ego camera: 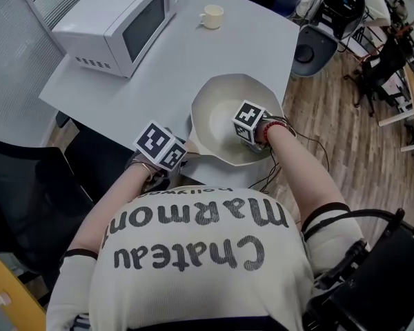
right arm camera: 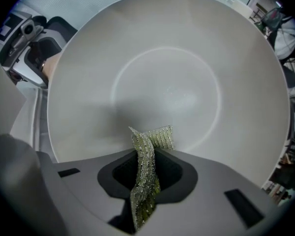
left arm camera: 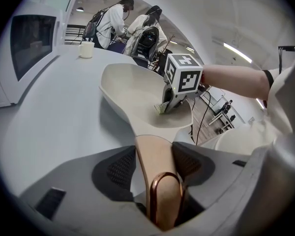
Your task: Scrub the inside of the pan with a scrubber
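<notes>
Nearest the person, at the desk's [ego camera: 193, 54] front edge, the left claw [left arm camera: 155, 150] is clamped on the pan's tan handle [left arm camera: 155, 178], one dark pad pressed against each flat side (the copper loop at the handle's end sits deep between the jaws). From there the handle runs out to the pan [right arm camera: 167, 58], a wide, pale bowl-shaped vessel standing on the desk. The right claw [right arm camera: 147, 157] points steeply down into it on the person's right-hand side, its jaws closed on a strip of glittery green scrubber [right arm camera: 155, 139]. The scrubber sticks out past the claw's tips, and its folded free end lies against the pan's inside, near where the floor curves up to the wall. Farther back on the desk stand a white microwave [ego camera: 117, 19] and a small cup [ego camera: 212, 16], well apart from the pan.
</notes>
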Motion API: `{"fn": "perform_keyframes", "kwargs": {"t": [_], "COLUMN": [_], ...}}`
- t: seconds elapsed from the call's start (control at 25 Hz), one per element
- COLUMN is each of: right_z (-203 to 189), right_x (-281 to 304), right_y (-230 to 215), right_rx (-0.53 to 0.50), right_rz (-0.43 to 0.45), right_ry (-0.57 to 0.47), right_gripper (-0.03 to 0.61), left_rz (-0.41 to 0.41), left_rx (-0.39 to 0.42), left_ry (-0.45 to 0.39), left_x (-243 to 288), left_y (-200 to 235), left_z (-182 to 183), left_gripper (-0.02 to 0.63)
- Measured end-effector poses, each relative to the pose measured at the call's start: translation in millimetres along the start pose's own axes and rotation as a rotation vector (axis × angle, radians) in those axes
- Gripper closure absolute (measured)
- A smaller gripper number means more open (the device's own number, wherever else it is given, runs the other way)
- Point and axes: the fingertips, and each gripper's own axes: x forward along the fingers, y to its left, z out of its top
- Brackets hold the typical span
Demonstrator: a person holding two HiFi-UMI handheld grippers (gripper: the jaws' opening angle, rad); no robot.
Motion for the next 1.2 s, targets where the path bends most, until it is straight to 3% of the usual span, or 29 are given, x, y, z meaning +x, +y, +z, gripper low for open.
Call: {"fn": "perform_keyframes", "kwargs": {"t": [0.4, 0.72, 0.92, 1.0, 1.08, 1.16, 1.2], "right_z": [1.3, 28.8, 36.7, 43.7, 57.1, 73.2, 83.4], "right_x": [-8.6, -21.4, -30.7, -39.8, -60.4, -84.8, -95.1], "right_y": [-47.8, -74.3, -82.8, -83.4, -76.2, -57.3, -41.5], "right_rx": [-0.02, -0.119, -0.123, -0.07, 0.032, 0.147, 0.202], "right_rz": [-0.278, -0.428, -0.516, -0.505, -0.45, -0.299, -0.166], "right_ry": [-0.053, -0.2, -0.298, -0.363, -0.5, -0.652, -0.722], "right_gripper": [0.514, 0.514, 0.514, 0.513, 0.514, 0.514, 0.514], "left_rz": [0.017, 0.007, -0.001, -0.008, -0.01, -0.013, -0.014], "left_rx": [0.018, -0.002, -0.008, -0.015, -0.017, -0.017, -0.018], "left_ry": [-0.007, -0.005, -0.004, -0.004, -0.005, -0.005, -0.005], "left_x": [-0.4, -0.4, 0.9, 0.0, -0.3, 0.1, 0.1], "left_y": [-6.3, -4.5, -6.4, -5.0, -3.7, -2.5, -1.9], "left_z": [-8.8, -1.9, -3.1, -2.2, -4.0, -6.4, -7.0], "left_gripper": [0.365, 0.365, 0.365, 0.367, 0.367, 0.37, 0.37]}}
